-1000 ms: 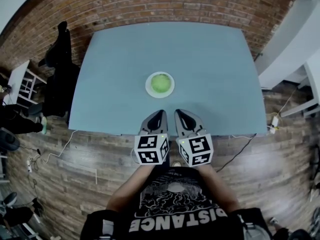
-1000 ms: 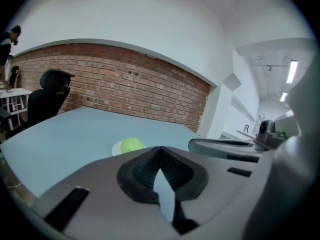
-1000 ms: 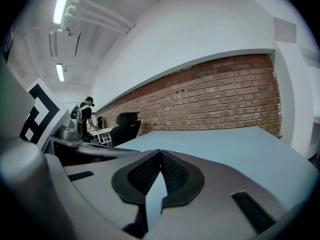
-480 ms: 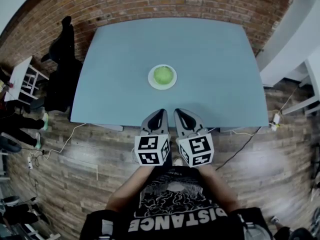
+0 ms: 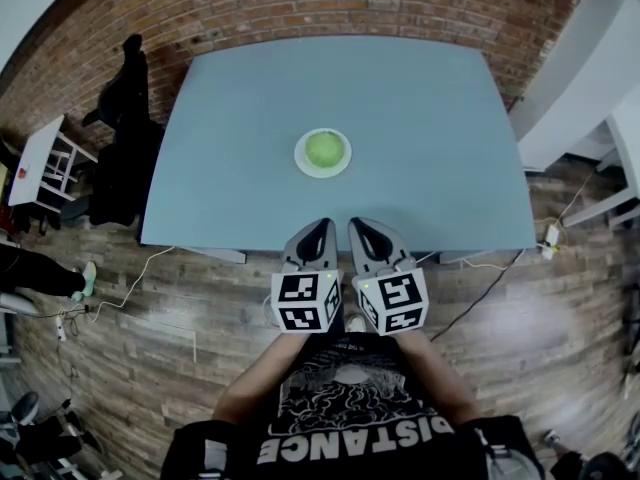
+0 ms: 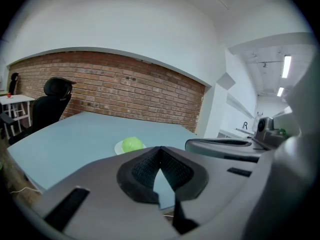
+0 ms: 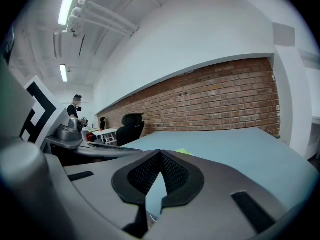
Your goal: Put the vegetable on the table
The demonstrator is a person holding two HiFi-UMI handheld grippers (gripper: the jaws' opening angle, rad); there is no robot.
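A round green vegetable (image 5: 324, 149) sits on a small white plate (image 5: 303, 164) near the middle of the blue-grey table (image 5: 430, 128). Both grippers hover side by side over the table's near edge, well short of the plate. The left gripper (image 5: 318, 227) is shut with nothing in it, and so is the right gripper (image 5: 358, 226). In the left gripper view the vegetable (image 6: 132, 144) shows just above the closed jaws of that gripper (image 6: 160, 150). In the right gripper view only a green sliver of the vegetable (image 7: 183, 152) shows over the shut gripper (image 7: 160, 153).
A black office chair (image 5: 123, 118) stands at the table's left side, with a small white side table (image 5: 40, 163) beyond it. A brick wall (image 5: 330, 3) runs behind the table. Cables (image 5: 120, 293) lie on the wood floor. A white pillar (image 5: 575, 88) stands at the right.
The head view has shifted a little, so the table and plate sit slightly higher in the frame. Both grippers stay shut in the same place.
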